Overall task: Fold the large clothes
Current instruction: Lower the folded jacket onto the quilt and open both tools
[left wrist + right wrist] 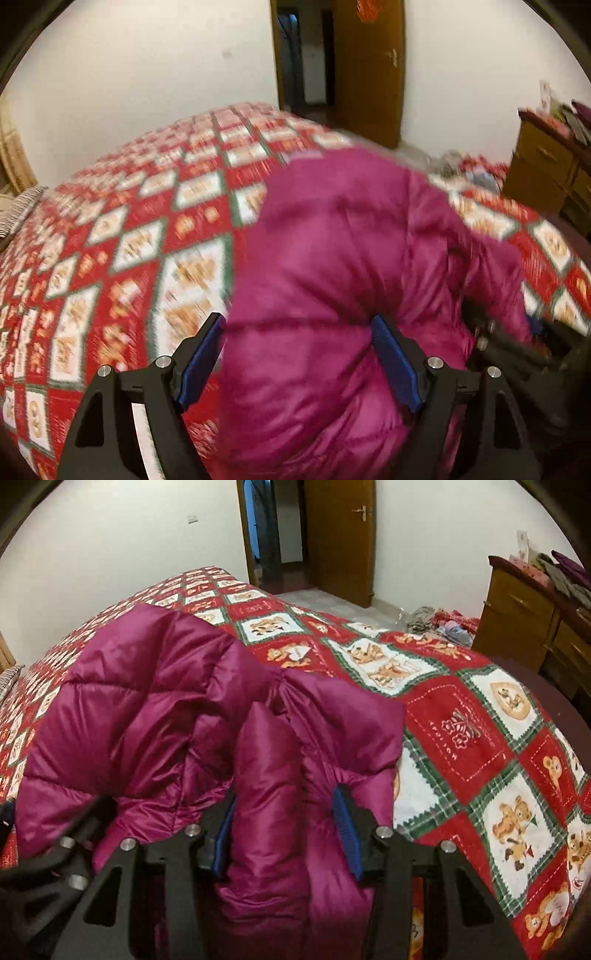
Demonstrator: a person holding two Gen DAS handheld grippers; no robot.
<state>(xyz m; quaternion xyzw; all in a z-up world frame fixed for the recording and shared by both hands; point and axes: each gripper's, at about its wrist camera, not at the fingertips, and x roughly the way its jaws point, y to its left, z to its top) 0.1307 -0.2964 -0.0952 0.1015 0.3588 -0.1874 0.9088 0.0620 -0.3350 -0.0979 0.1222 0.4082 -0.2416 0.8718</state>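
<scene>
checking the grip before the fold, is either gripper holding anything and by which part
The right gripper is shut on a puffy fold at the near edge of the magenta down jacket. The left gripper straddles the jacket with its pads wide; whether it grips cannot be told.

Puffy magenta quilted jacket (pixel 155 709), bunched on the bed

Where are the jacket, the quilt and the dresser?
jacket (pixel 147 709): right wrist view, quilted panel left of the gripper.
quilt (pixel 461 731): right wrist view, red square right of the jacket.
dresser (pixel 517 602): right wrist view, upper drawer front at far right.
</scene>
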